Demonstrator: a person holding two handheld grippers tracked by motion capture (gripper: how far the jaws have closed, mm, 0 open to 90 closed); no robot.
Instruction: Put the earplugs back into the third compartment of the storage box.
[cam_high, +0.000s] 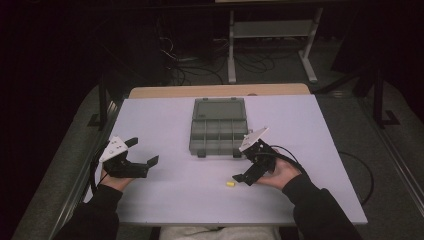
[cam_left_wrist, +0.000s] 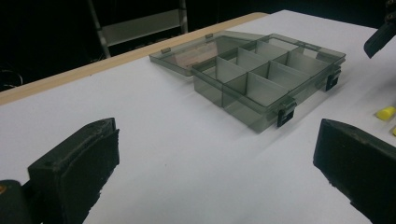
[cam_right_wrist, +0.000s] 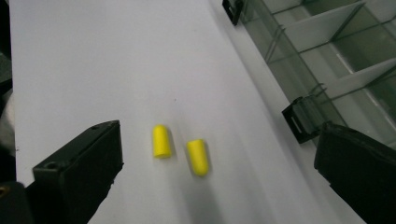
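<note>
Right gripper (cam_high: 246, 178) spread wide, hovering over two small yellow foam cylinders (cam_right_wrist: 181, 149) near tabletop (cam_high: 175, 200) front edge. Left gripper (cam_high: 145, 152) released too, toward left edge. Open grey plastic compartment box (cam_high: 218, 131) mid-tabletop.

Dim room, dark walls. White counter (cam_high: 180, 200) with a bare wooden strip (cam_high: 220, 91) along its far edge. Beyond it, a pale metal stand (cam_high: 272, 30) on grey floor (cam_high: 340, 65); black cables (cam_high: 200, 62) tangled left of the stand.
</note>
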